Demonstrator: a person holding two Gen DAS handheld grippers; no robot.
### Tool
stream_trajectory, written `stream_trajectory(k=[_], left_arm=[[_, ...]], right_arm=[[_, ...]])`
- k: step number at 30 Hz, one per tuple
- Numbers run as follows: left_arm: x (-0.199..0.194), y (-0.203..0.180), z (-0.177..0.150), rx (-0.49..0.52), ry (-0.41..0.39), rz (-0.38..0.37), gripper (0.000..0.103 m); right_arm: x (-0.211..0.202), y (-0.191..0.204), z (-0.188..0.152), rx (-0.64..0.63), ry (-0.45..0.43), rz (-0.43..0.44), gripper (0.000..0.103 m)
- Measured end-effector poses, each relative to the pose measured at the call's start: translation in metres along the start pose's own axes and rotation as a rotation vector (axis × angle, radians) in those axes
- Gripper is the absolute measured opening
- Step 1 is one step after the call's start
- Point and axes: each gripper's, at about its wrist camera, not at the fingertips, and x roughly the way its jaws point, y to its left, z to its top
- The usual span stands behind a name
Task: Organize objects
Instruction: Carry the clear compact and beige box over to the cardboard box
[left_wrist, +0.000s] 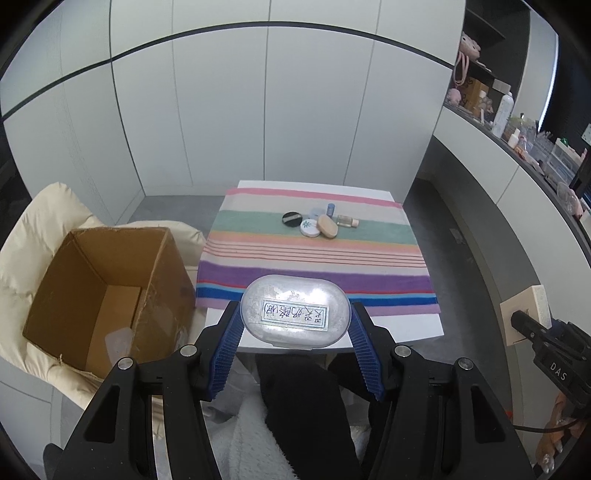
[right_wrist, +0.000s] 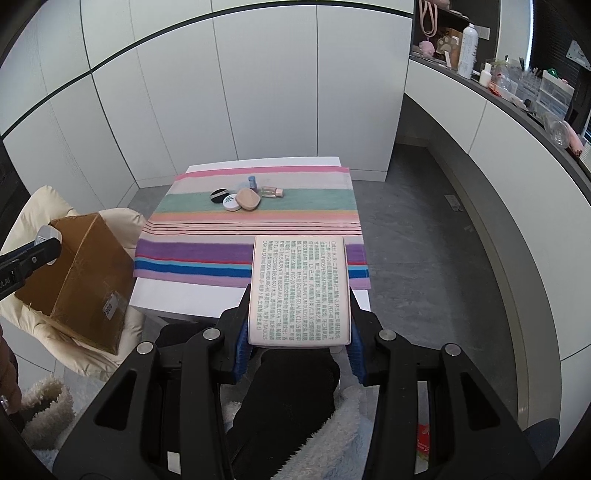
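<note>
A: L side first?
B: Open cardboard box (left_wrist: 99, 299) on a cream cushion (left_wrist: 33, 236), just left of the table (left_wrist: 229, 325). Inside looks bare, brown.
A: L gripper (left_wrist: 295, 317)?
B: Blue pads clamped on an oval case (left_wrist: 295, 312), silvery-clear w/ a printed label on top, held over the table's near edge.
A: Table?
B: Striped cloth (left_wrist: 314, 254) covers most of it; white strip free at the near edge. Small cosmetics cluster (left_wrist: 319, 221) on the green stripe toward the far side. Plenty of bare cloth between it and the near edge.
A: R gripper (right_wrist: 299, 328)?
B: Jaws shut on a cream box (right_wrist: 299, 291) w/ dense green print, held over the table's near-right edge. Grey floor (right_wrist: 424, 240) open to the right.
</note>
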Motion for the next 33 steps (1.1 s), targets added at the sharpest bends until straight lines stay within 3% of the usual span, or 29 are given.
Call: stream_trajectory(k=[16, 33], left_arm=[[0.011, 0.058, -0.012, -0.117, 0.036, 0.043, 0.059], [-0.025, 0.191, -0.060, -0.371, 0.039, 0.234, 0.059]], right_arm=[[0.019, 0.052, 0.007, -0.104, 0.042, 0.037, 0.044], [0.043, 0.212, -0.001, -0.402, 0.094, 0.299, 0.044]])
